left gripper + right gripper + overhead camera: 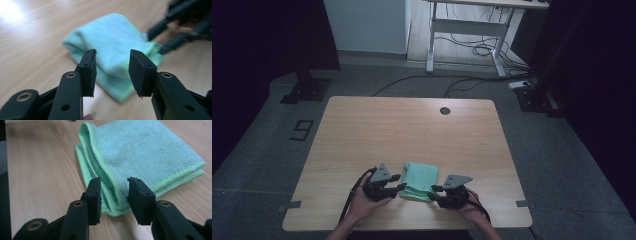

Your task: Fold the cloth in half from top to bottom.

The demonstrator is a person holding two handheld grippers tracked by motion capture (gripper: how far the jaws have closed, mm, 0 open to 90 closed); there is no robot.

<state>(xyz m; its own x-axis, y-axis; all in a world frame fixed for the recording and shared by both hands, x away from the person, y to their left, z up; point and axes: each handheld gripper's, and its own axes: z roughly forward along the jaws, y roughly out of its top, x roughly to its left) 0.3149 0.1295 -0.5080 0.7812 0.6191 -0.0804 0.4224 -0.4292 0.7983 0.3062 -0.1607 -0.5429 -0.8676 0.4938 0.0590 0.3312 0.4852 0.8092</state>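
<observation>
A folded mint-green cloth (419, 180) lies on the wooden table (412, 125) near its front edge, between my two grippers. My left gripper (401, 181) points at the cloth's left side. In the left gripper view its jaws (112, 56) stand apart in front of the cloth (110, 37), without touching it. My right gripper (434, 192) faces the cloth's near right corner. In the right gripper view its jaws (114, 181) stand open on either side of the cloth's (140, 152) folded edge, the pads off the fabric. The right gripper (155, 43) also appears blurred beyond the cloth.
A round cable hole (445, 110) sits near the table's far edge. Beyond the table stand a white-legged desk (472, 30) with cables on the floor and dark stands at both sides. A taped figure (302, 130) marks the floor at the left.
</observation>
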